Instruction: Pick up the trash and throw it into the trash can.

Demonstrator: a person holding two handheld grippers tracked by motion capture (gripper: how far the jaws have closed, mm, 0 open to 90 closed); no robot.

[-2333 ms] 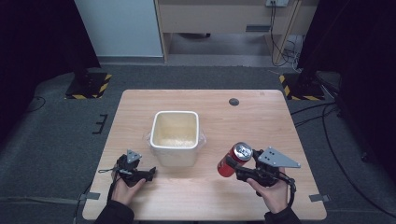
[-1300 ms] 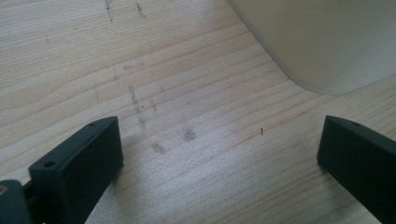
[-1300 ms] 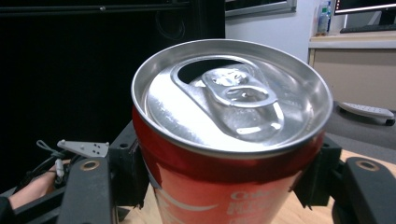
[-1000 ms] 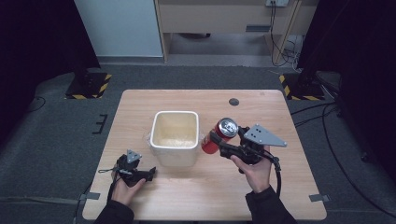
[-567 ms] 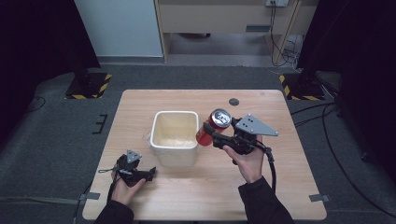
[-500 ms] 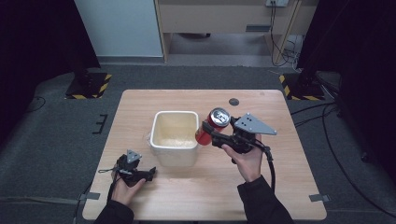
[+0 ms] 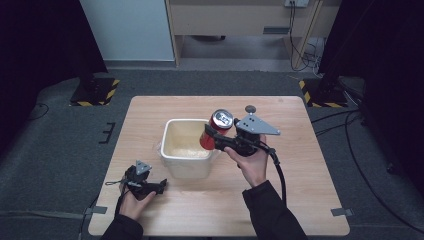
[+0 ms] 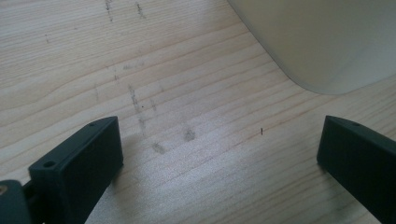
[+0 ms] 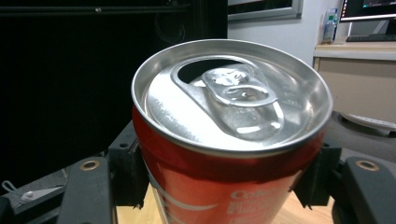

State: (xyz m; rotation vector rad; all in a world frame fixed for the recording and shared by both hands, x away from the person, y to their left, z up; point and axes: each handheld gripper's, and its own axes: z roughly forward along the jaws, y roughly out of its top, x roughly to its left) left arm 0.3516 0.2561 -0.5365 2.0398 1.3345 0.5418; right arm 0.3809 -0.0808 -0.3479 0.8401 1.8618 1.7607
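High view: the wooden table [image 7: 300, 200] fills the middle of the frame, with a cream square tub [image 7: 187, 165] at its centre and a small dark disc [image 7: 250, 108] near the far edge, above centre. The right gripper [image 7: 212, 137], at centre right, clamps a red drink can [image 7: 216, 131] around its body; the can is tilted and sits over the tub's right rim. Right gripper view confirms both jaws pressed against the can's sides, with the opened top [image 9: 231, 102] facing the camera.

Change noted: a couple of seconds earlier the can was held low at the lower right, well clear of the tub; it has since travelled up and left to the rim. Judgement: the can is being delivered into the tub, and release is near.

The left gripper [image 7: 150, 187], at lower left, has not moved; its jaws stand wide apart, holding nothing, over bare wood beside the tub's corner [image 8: 327, 42].
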